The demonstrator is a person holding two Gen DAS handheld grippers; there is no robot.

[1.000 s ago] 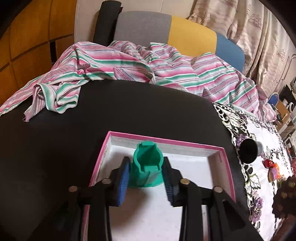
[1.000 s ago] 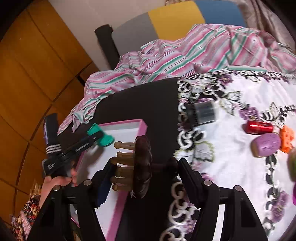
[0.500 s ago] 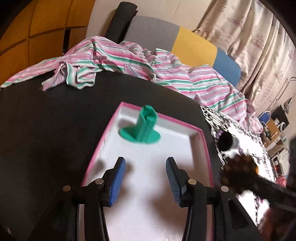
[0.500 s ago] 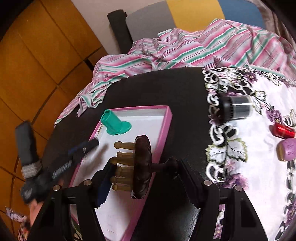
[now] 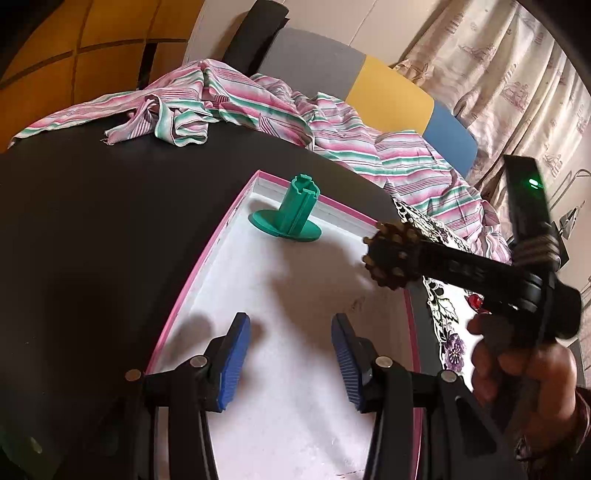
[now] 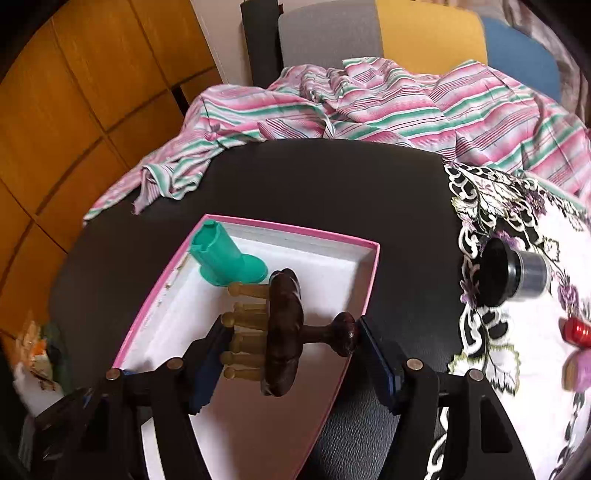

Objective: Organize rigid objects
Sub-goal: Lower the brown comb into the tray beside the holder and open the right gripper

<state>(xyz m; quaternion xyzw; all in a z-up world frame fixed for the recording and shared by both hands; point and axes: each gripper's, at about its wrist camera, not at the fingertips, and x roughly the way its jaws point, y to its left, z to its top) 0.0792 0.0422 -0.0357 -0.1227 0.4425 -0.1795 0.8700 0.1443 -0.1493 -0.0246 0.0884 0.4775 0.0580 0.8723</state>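
Observation:
A pink-rimmed white box [image 5: 207, 266] lies on the black table; it also shows in the right wrist view [image 6: 371, 273]. A green plastic spool [image 5: 291, 216] stands upright in its far corner, and the right wrist view shows it too [image 6: 225, 258]. My left gripper [image 5: 291, 360] is open and empty above the box's near part. My right gripper [image 6: 291, 350] is shut on a dark wooden massager with pegs [image 6: 282, 328], held over the box. In the left wrist view that massager [image 5: 391, 254] hangs over the box's right rim.
A striped pink-green cloth [image 5: 258, 107] is heaped at the table's far edge, before a grey-yellow-blue chair back [image 6: 380, 33]. A floral mat [image 6: 517, 280] on the right carries a black jar [image 6: 513, 273], a red item [image 6: 576, 330] and a purple item [image 6: 583, 371].
My left gripper let go of the green spool, opened and pulled back toward me. My right gripper carried the massager leftward until it is over the box.

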